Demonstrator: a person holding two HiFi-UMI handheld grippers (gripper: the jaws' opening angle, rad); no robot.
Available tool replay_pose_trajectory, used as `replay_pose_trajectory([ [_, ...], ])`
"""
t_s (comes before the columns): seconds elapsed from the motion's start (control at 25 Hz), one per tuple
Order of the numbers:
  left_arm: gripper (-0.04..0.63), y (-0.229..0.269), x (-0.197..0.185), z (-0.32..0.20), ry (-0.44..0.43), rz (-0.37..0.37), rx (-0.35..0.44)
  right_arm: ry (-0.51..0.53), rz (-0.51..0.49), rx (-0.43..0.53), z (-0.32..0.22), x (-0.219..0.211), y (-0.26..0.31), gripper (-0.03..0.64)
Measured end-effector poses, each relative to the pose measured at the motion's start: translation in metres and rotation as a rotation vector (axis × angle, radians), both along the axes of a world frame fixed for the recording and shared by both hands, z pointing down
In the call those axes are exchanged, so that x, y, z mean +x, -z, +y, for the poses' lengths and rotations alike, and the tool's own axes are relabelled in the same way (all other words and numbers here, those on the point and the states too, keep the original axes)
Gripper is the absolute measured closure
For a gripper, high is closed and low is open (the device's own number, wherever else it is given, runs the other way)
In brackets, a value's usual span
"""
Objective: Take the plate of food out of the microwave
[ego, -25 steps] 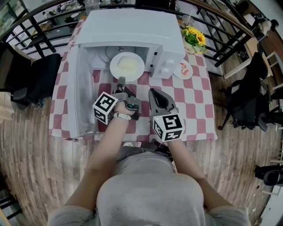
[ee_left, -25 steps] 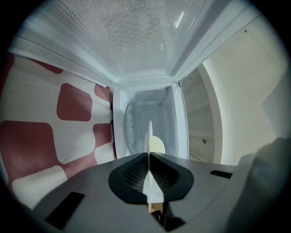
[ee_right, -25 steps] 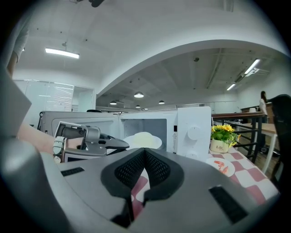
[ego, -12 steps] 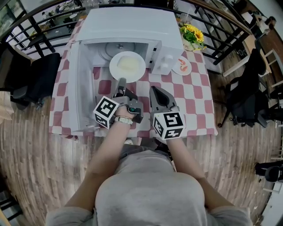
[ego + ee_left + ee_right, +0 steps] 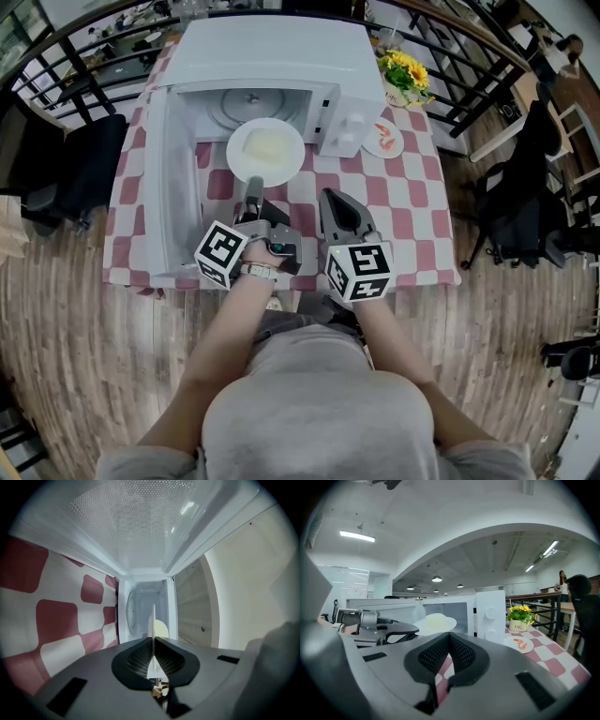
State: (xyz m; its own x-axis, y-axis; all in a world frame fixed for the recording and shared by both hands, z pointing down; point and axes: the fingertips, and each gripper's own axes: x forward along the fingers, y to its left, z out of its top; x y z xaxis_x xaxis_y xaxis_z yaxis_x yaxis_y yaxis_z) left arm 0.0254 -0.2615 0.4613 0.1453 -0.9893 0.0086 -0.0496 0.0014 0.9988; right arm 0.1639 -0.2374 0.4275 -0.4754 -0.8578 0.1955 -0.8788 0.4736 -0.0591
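Note:
A white plate (image 5: 265, 148) carrying pale yellow food hangs just in front of the open microwave (image 5: 272, 56), above the checked table (image 5: 412, 220). My left gripper (image 5: 254, 183) is shut on the plate's near rim. In the left gripper view the plate (image 5: 153, 616) shows edge-on between the pads, with the microwave cavity (image 5: 143, 606) behind it. My right gripper (image 5: 330, 197) hovers to the right of the left one, shut and holding nothing. The right gripper view shows the right gripper (image 5: 449, 637), the plate (image 5: 436, 622) and the left gripper (image 5: 401, 632).
The microwave door (image 5: 173, 187) stands swung open on the left. A small dish of shrimp (image 5: 384, 139) and a pot of yellow flowers (image 5: 405, 75) sit right of the microwave. A black railing (image 5: 469, 84) and chairs surround the table.
The left gripper has drawn back toward the person, bringing the plate out of the microwave cavity. The right gripper has barely moved.

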Motion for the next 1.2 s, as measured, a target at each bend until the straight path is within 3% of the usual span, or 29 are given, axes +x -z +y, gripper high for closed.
replay_pose_trajectory([
  [1.2,0.577,0.016,0.020,0.030,-0.065,-0.013,0.051,0.050,-0.022,0.035,0.015,-0.015,0.005,0.594],
])
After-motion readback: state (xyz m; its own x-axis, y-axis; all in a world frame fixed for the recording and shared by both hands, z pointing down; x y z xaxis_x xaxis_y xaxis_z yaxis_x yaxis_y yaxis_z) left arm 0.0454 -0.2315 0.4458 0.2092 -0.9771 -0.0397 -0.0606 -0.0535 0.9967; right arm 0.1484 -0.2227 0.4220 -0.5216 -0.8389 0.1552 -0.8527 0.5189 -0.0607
